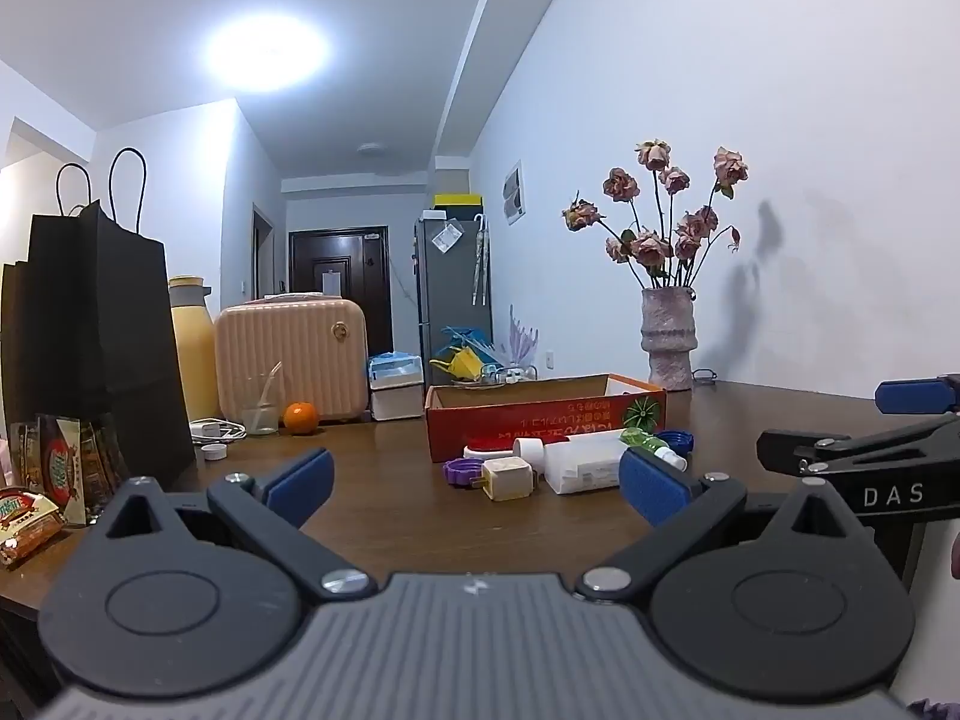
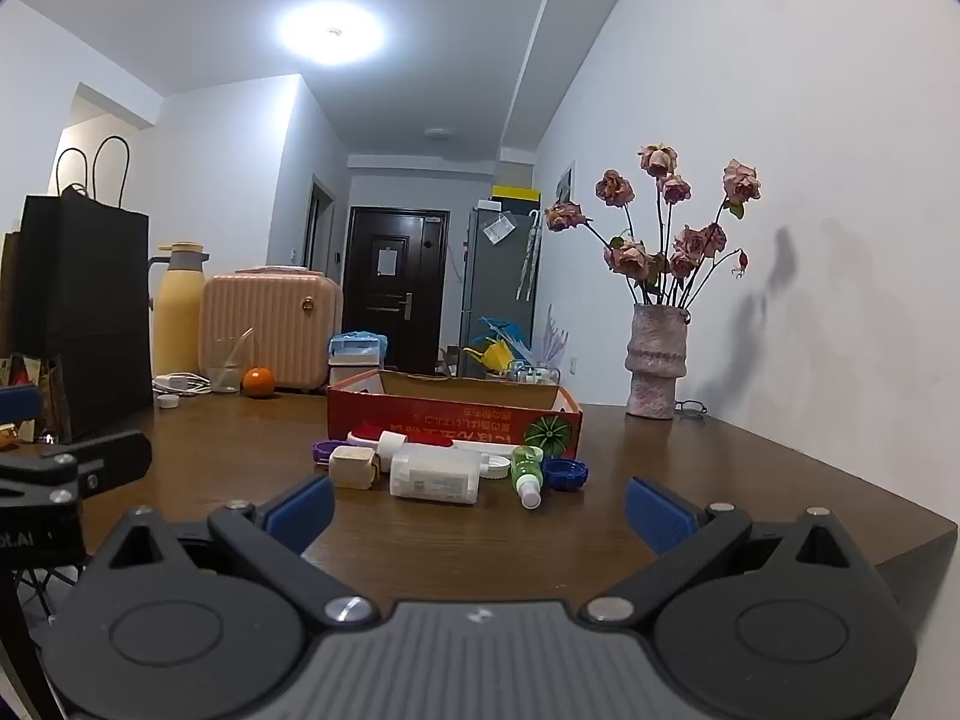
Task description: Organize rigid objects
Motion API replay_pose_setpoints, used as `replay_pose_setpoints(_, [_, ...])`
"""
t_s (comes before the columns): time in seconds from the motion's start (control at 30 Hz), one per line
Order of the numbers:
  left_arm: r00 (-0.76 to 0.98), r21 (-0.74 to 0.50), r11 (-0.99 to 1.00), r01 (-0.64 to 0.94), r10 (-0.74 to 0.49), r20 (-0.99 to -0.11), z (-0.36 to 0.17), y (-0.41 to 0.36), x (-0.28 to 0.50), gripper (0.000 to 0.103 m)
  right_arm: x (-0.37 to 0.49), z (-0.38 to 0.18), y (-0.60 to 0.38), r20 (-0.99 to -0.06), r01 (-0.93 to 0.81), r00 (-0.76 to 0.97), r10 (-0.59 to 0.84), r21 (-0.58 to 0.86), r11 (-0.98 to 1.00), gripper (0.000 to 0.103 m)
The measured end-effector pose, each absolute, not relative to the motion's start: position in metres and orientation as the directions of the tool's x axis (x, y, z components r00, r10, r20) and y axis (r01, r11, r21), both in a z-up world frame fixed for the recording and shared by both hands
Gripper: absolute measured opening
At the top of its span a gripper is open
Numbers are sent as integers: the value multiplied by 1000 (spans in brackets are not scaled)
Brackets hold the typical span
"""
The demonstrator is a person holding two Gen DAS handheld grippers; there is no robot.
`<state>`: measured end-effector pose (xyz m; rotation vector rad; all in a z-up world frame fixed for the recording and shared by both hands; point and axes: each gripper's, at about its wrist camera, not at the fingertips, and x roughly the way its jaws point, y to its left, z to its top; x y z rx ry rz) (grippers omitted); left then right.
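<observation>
left tool (image 1: 474, 480) wide apart, empty | right tool (image 2: 477, 504) same | small items (image 2: 435, 471) clustered mid-worktop before red box (image 2: 450, 414), likely their destination

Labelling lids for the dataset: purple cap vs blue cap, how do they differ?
The purple cap sits at the left end of the clutter by the beige block; the blue cap sits at the right end by the green bottle. Purple looks paler, blue darker. Both lie open-side up on the table.
</observation>
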<state>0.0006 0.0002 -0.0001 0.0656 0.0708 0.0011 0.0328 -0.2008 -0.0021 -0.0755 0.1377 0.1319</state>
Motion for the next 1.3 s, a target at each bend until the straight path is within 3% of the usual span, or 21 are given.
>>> replay_pose_setpoints(1.3, [999, 72, 997, 26, -23, -38, 2, 1, 1, 103, 31, -6, -200, -145, -136, 981, 126, -62, 989, 103])
